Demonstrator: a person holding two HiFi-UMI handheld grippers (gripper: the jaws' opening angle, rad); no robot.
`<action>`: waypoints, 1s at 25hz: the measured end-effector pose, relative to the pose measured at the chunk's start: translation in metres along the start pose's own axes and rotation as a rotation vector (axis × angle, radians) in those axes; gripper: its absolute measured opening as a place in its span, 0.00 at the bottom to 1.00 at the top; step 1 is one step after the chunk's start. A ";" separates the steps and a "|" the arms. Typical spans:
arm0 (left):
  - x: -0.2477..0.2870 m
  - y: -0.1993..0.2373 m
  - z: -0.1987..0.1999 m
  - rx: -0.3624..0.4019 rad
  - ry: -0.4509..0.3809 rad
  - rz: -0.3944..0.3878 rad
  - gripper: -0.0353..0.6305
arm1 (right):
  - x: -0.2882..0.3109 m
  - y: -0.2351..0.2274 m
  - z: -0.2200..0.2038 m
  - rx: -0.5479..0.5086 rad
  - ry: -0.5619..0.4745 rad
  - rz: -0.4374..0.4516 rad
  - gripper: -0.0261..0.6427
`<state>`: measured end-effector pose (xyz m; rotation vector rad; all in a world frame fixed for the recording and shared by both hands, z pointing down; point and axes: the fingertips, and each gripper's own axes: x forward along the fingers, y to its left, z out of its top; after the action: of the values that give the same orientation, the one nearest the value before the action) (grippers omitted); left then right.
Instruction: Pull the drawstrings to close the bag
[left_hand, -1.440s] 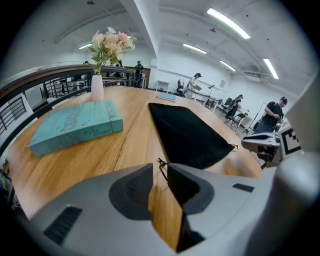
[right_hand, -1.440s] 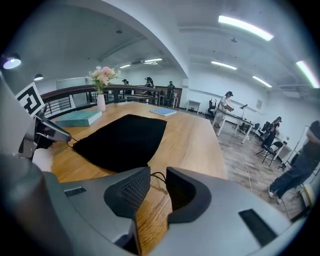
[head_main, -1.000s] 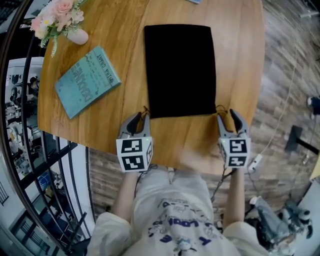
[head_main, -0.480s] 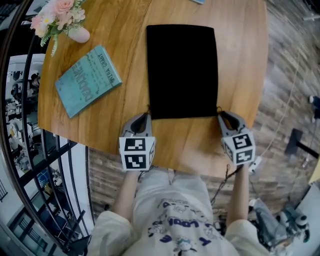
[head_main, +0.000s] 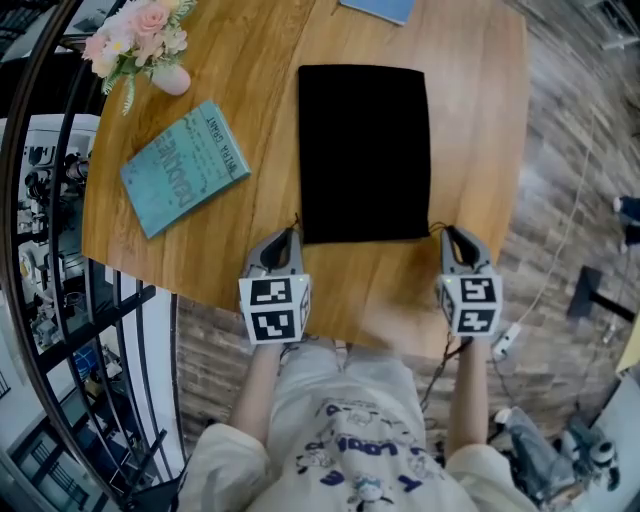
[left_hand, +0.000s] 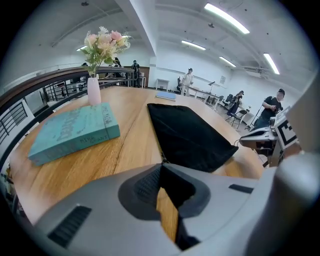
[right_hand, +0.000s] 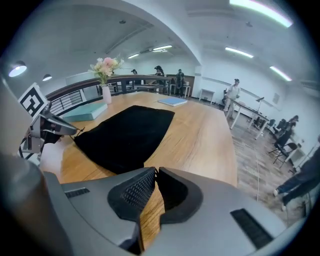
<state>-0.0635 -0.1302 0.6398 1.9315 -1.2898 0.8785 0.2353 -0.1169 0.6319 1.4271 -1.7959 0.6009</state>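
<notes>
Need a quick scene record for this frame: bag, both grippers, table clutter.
bag: black drawstring bag, flat on wooden table, drawstring end nearest the person
left gripper: shut on left drawstring at bag's near-left corner
right gripper: jaws closing beside right drawstring at near-right corner; unclear whether it's between them
clutter: teal book, flower vase, both left of bag

Both forearms reached forward over the near edge of the table (head_main: 380, 290), side by side. The left claw (head_main: 291, 236) had its jaws together, pinching a thin drawstring (left_hand: 162, 161) at their tips. The right claw (head_main: 452, 234) was closing, with only a slit left between its tips and nothing discernible in it.
</notes>
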 end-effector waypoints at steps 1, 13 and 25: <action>-0.003 0.001 0.003 -0.004 -0.009 0.008 0.06 | -0.004 -0.002 0.004 0.023 -0.003 -0.023 0.07; -0.040 0.015 0.043 -0.018 -0.113 0.118 0.06 | -0.046 -0.015 0.041 0.196 -0.049 -0.220 0.07; -0.080 0.024 0.092 -0.021 -0.232 0.199 0.06 | -0.095 -0.031 0.085 0.273 -0.163 -0.376 0.07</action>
<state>-0.0937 -0.1716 0.5266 1.9567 -1.6438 0.7475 0.2512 -0.1309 0.5026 1.9911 -1.5462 0.5577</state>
